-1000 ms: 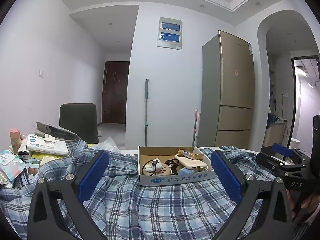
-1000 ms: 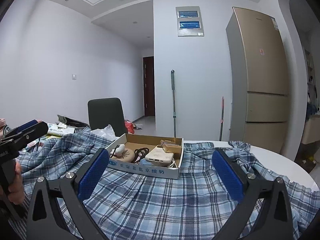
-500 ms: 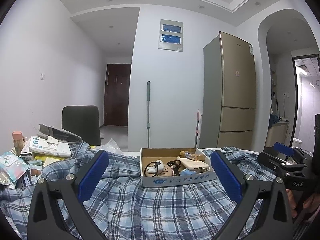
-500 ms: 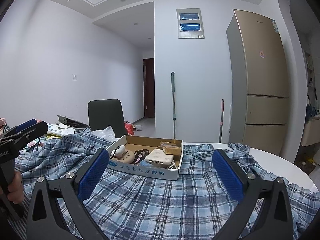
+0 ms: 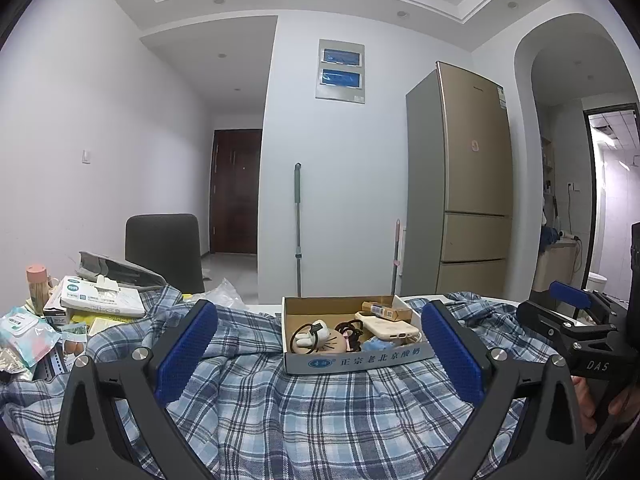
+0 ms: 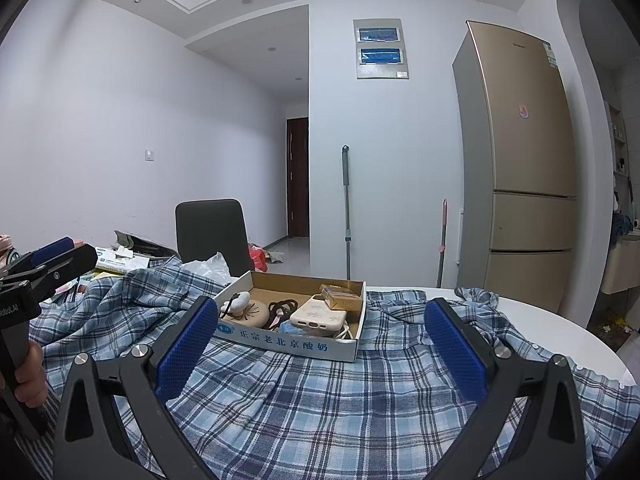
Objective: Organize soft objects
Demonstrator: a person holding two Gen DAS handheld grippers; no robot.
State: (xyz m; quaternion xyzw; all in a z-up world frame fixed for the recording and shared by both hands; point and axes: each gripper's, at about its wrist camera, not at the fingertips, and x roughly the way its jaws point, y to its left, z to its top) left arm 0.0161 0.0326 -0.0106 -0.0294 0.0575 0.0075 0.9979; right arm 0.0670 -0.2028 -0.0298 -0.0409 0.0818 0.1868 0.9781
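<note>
While one plaid shirt (image 6: 320, 400) lies spread over the round white table (image 6: 560, 328) with one box (image 6: 296, 344) on it, both grippers, left (image 5: 318, 344) and right (image 6: 320, 340), hover above it wide open and empty, one fridge (image 6: 524, 160), one chair (image 6: 210, 232) and two mops (image 6: 346, 208) behind.

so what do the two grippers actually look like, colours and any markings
Both are matte black angular frames with silver screws and two blue textured finger pads. The left gripper shows white "RobooLAI" lettering seen from the right wrist view; the right gripper shows "DAS" from the left wrist view. Bare fingers wrap the handles; no sleeves or cables are visible.
</note>
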